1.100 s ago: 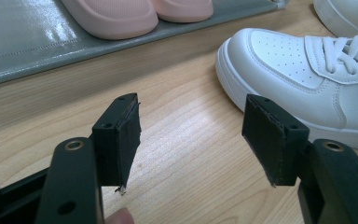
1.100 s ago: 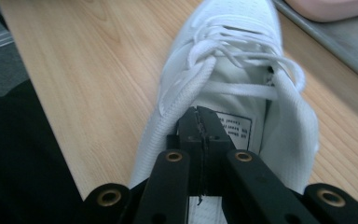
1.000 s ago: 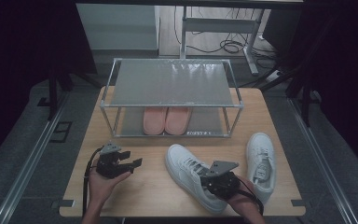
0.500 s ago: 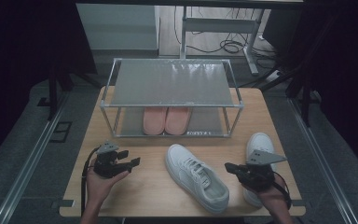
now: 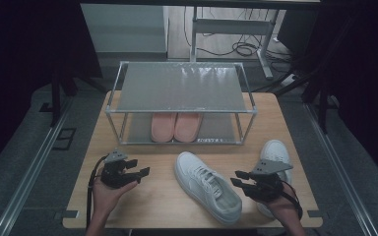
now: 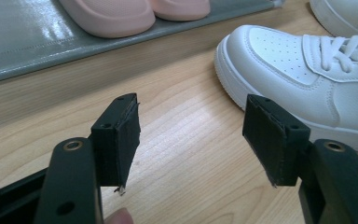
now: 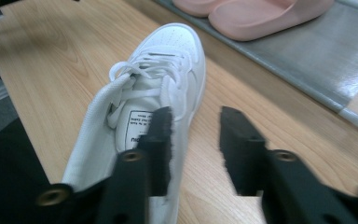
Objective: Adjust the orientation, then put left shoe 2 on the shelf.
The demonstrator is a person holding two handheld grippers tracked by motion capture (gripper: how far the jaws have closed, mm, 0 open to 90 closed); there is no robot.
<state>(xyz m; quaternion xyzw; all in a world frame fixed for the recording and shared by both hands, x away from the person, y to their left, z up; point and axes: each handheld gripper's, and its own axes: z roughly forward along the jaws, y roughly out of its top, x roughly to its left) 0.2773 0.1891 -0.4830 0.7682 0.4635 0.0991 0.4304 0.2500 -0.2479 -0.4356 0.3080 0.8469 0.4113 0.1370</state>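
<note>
A white sneaker (image 5: 207, 187) lies slanted at the middle of the wooden table (image 5: 152, 206), its toe toward the rack. A second white sneaker (image 5: 274, 153) lies at the right, its heel end hidden under my right hand. My right gripper (image 5: 239, 181) hovers by the middle sneaker's heel. Its jaws have just been opening, and in the right gripper view (image 7: 196, 126) bare wood shows between them, with that sneaker (image 7: 161, 79) behind the left jaw. My left gripper (image 5: 141, 173) rests open at the left. Its jaws (image 6: 191, 135) frame bare wood, and the sneaker's toe (image 6: 284, 60) lies beyond the right jaw.
A metal-framed rack (image 5: 182, 86) with a grey top shelf stands at the back of the table. A pair of pink slippers (image 5: 175, 126) sits on its lower shelf. Dark floor, rails and cables surround the table.
My right gripper has moved right, off the middle sneaker's heel, and its jaws now stand apart. The sneaker stays where it lay. My left gripper has not moved.
</note>
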